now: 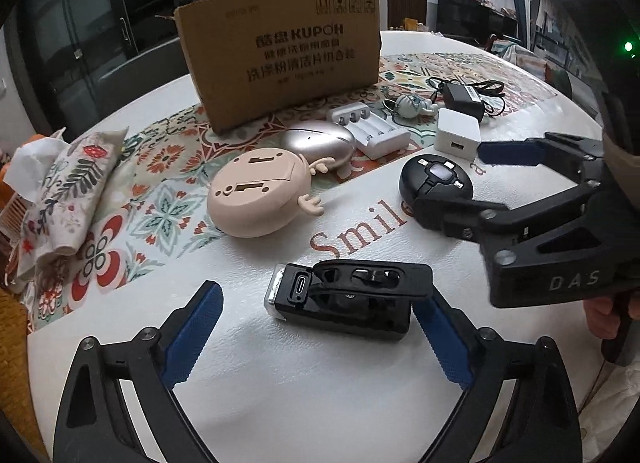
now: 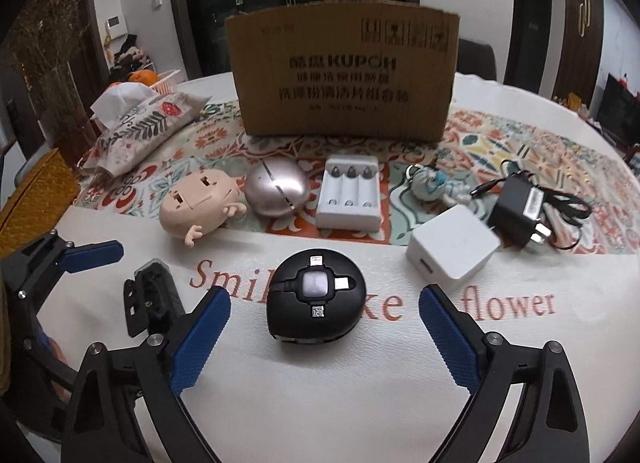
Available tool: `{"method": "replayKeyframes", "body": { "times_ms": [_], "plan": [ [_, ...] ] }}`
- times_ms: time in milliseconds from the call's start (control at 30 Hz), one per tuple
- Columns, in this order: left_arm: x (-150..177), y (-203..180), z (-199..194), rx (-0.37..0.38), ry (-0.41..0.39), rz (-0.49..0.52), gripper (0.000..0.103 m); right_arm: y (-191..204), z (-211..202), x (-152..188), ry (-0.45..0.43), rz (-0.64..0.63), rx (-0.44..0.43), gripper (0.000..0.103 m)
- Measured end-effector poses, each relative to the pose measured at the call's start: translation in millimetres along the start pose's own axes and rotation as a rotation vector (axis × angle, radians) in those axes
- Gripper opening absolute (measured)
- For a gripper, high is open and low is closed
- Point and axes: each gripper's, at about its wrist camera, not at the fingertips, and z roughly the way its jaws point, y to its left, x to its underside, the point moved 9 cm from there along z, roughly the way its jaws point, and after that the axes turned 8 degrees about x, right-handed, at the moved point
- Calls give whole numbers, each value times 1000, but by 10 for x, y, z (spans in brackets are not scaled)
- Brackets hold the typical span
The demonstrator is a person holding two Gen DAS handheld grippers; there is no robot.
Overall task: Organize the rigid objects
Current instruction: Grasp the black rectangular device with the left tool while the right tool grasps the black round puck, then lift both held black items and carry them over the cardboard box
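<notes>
Left claw (image 1: 318, 315) spread wide, low over the bench (image 1: 320, 383), blue pads (image 1: 192, 327) either side of a black rectangular gadget (image 1: 344, 303) with a USB-C port on its end; right pad sits just beside the gadget's end, can't tell if touching, left pad well clear. Nothing gripped. Right claw (image 2: 324, 327) also spread wide, angled down at the bench, straddling the round black cable reel (image 2: 316, 297); both pads apart from it, reel lying flat on the "Smile" lettering. From the left wrist view the right claw (image 1: 452, 183) comes in from the right side, lower finger over the reel (image 1: 436, 179), a bit of the person's hand (image 1: 608, 311) visible under the handle. Beyond the reel: white cube charger (image 2: 452, 247) to its right, black power adapter (image 2: 520, 215) with coiled cord just behind that. Row further back on the patterned cloth (image 2: 500, 151): beige cartoon-head gadget (image 2: 200, 203) lying tilted, shiny pinkish egg-shaped case (image 2: 276, 191) just beside it, white battery charger (image 2: 350, 199) with three slots, small blue-and-white figurine keychain (image 2: 432, 183). Open cardboard box (image 2: 344, 71) stands upright behind the row, printed KUPOH. Floral tissue pouch (image 2: 140, 131) off to the left, oranges in a basket (image 2: 152, 79) behind it.
</notes>
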Motion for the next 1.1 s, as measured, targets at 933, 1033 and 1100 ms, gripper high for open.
{"method": "replayKeyframes", "body": {
  "times_ms": [933,1033,1100],
  "plan": [
    [-94,117,-90,-66,-63,-233,74,-65,76,32,25,6,-37,57],
    [-188,105,-181,-87,-98,-260,74,-103,-14,-24,-4,12,-35,57],
    [-256,95,-244,-98,-122,-268,74,-140,-63,-60,-16,18,-34,57]
  ]
}}
